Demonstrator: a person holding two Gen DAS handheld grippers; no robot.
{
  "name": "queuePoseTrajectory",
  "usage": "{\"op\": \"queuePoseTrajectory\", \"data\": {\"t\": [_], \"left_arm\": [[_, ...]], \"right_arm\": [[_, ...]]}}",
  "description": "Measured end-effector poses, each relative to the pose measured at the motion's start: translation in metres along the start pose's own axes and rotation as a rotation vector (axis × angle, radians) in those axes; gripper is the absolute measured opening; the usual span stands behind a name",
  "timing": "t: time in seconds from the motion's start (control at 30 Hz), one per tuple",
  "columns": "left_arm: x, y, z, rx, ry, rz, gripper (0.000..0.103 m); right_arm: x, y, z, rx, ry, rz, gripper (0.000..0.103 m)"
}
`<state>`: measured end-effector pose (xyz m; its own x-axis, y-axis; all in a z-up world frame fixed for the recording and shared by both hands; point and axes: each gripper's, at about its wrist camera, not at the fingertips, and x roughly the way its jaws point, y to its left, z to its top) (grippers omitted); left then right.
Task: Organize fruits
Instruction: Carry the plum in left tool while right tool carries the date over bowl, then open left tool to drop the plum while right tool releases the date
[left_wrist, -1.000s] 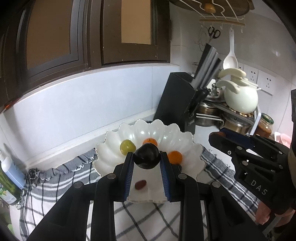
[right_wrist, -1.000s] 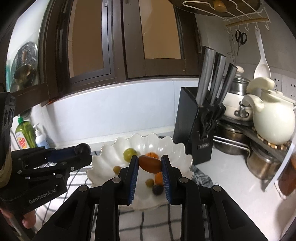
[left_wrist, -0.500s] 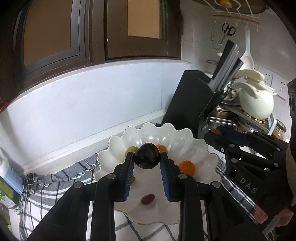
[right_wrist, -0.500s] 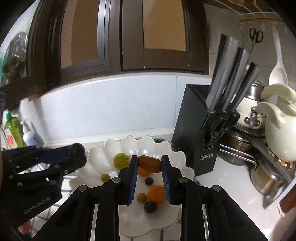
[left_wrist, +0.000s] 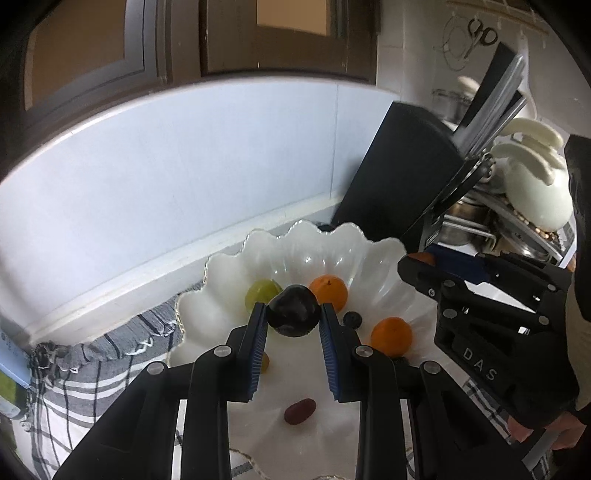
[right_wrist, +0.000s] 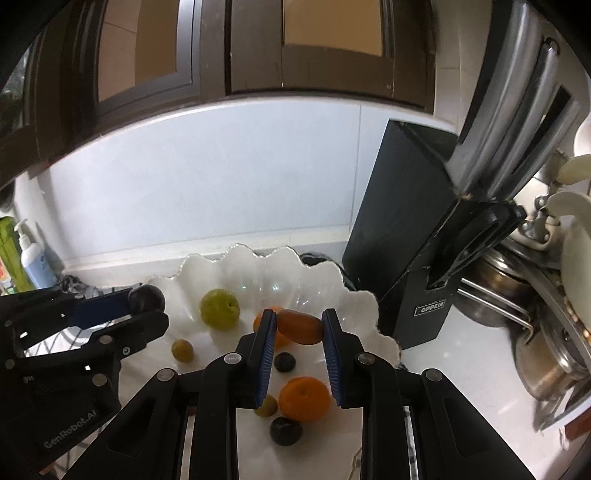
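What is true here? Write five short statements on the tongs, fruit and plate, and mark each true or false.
1. The left tongs grip a dark plum. True.
2. The right tongs are empty. False: they grip an orange oval fruit.
3. The white plate holds fruit. True.
4. The knife block lies flat. False: it stands.
5. The plate holds only oranges. False: a green fruit lies there too.

Fruit bowl (right_wrist: 354, 295) sits on a cloth (left_wrist: 92, 373) on the desk (right_wrist: 461, 354), knife block (right_wrist: 402, 236) just right.
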<state>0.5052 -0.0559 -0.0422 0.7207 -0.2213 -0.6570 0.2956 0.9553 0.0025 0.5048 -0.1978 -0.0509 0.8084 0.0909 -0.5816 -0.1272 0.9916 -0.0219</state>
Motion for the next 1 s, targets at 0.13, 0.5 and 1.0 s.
{"op": "queuePoseTrajectory", "data": {"t": [0.13, 0.5, 1.0], "left_arm": [[0.016, 0.001, 0.001, -0.003, 0.042, -0.001, 0.029], [0.054, -0.002, -0.003, 0.001, 0.171, -0.025, 0.029], [0.024, 0.01, -0.008, -0.026, 0.112, 0.1, 0.067]], "right_arm": [[0.015, -0.003, 0.0, -0.004, 0.049, 0.008, 0.027], [0.053, -0.012, -0.004, 0.003, 0.179, 0.038, 0.027], [0.042, -0.018, -0.015, 0.057, 0.188, 0.029, 0.057]]}}
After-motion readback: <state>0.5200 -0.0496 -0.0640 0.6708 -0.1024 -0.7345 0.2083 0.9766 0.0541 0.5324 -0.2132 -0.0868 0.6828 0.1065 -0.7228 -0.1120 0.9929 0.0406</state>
